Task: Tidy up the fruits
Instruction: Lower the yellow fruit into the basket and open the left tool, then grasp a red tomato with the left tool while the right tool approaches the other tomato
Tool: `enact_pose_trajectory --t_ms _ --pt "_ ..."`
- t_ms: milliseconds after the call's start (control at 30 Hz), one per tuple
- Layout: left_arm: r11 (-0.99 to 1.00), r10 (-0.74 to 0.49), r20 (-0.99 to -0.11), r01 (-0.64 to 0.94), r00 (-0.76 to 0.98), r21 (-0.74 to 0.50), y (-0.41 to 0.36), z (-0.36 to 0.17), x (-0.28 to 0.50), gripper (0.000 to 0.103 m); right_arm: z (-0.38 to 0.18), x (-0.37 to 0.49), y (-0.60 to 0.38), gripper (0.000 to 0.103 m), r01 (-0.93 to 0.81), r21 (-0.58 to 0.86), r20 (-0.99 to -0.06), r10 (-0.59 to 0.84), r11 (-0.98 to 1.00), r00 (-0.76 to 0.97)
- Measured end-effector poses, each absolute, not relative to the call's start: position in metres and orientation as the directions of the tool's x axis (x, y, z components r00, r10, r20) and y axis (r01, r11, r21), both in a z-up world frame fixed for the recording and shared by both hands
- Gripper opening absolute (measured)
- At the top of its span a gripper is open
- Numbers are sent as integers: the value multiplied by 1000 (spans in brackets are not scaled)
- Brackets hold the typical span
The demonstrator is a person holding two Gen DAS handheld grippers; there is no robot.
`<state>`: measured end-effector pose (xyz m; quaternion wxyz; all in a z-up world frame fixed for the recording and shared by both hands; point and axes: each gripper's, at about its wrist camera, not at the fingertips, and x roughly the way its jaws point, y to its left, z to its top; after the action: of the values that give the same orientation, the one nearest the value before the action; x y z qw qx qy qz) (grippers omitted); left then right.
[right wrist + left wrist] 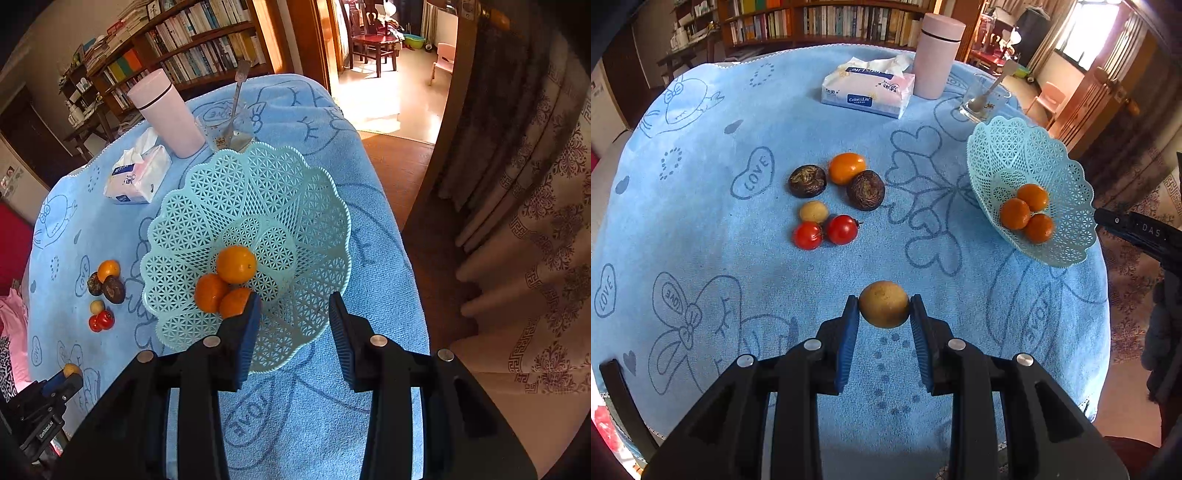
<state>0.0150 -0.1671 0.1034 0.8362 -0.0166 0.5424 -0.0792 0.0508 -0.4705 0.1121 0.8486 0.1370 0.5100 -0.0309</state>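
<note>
My left gripper (884, 306) is shut on a tan round fruit (884, 303) and holds it above the blue cloth; it also shows in the right wrist view (71, 370). On the cloth lie an orange fruit (846, 168), two dark brown fruits (807, 181) (865, 190), a small tan fruit (813, 211) and two red tomatoes (808, 235) (841, 229). A light green lattice basket (295, 206) holds three orange fruits (236, 264). My right gripper (294, 306) is open and empty over the basket's near rim.
A tissue pack (868, 88), a pink flask (937, 55) and a glass with a spoon (979, 98) stand at the table's far side. The basket (1015, 155) sits near the table's right edge. Bookshelves stand behind.
</note>
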Motion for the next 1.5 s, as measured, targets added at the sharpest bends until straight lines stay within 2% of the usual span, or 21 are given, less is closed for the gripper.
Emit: enact_pose_trajectory --t_ms 433,700,733,800,1500 --pt "950 -221 -896 292 385 -109 -253 104 61 29 105 -2 -507 39 262 233 -887 94 937 453" --pt "937 -239 -884 335 402 -101 -283 108 91 31 100 -19 -521 40 291 242 -892 95 926 442" --pt "938 -241 -882 331 405 -105 -285 110 95 41 99 -19 -521 40 293 244 -892 96 924 441" --pt "944 -240 -873 312 425 -107 -284 115 100 58 98 -19 -522 50 299 246 -892 95 922 442" --pt "995 -104 -917 30 386 -100 -164 92 62 61 94 12 -455 52 150 263 -889 179 953 421"
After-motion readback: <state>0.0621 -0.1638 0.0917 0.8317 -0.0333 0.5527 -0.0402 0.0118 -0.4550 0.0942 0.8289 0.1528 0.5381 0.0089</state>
